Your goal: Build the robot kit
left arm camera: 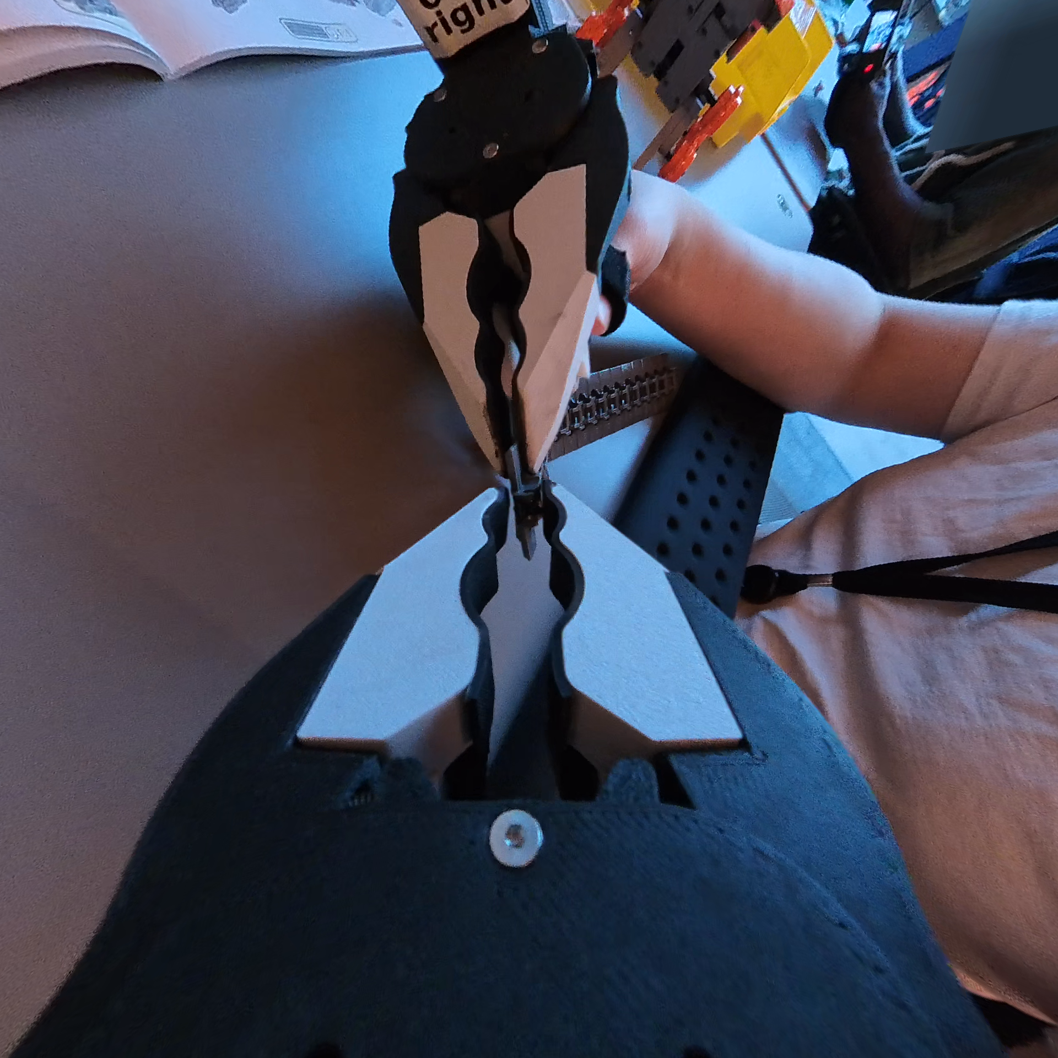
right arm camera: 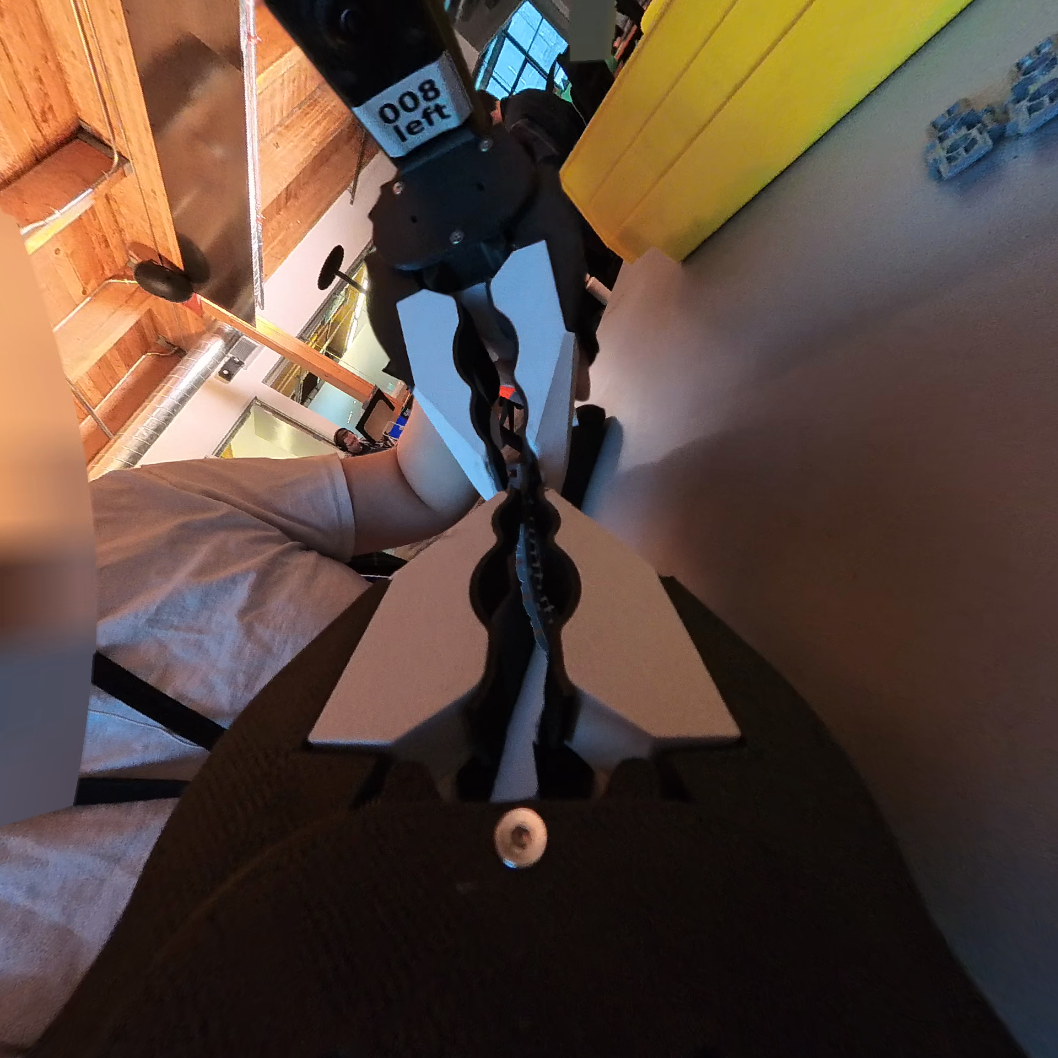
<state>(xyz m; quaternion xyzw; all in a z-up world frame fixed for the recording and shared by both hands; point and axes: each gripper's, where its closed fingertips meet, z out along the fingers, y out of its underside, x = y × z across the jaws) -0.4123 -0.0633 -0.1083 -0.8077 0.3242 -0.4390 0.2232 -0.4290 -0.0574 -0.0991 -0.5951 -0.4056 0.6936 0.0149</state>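
Both grippers meet tip to tip above the grey table (left arm camera: 229,286). In the left wrist view my left gripper (left arm camera: 528,499) is shut on a small dark grey link piece (left arm camera: 526,526) that pokes back between its fingers. My right gripper (left arm camera: 518,458) comes in from above, shut on the end of a dark grey track strip (left arm camera: 624,395) that trails off to the right. In the right wrist view my right gripper (right arm camera: 526,499) pinches that track strip (right arm camera: 535,578), which runs back between its pads. My left gripper (right arm camera: 515,478) shows there pointing in from above, tips touching mine.
An open booklet (left arm camera: 172,34) lies at the far left. A yellow, grey and orange brick model (left arm camera: 744,74) stands at the far right. A black perforated part (left arm camera: 704,498) lies by the person's arm (left arm camera: 773,320). A yellow bin (right arm camera: 715,114) and blue-grey pieces (right arm camera: 973,126) sit on the table. The tips of both grippers are at nearly the same place.
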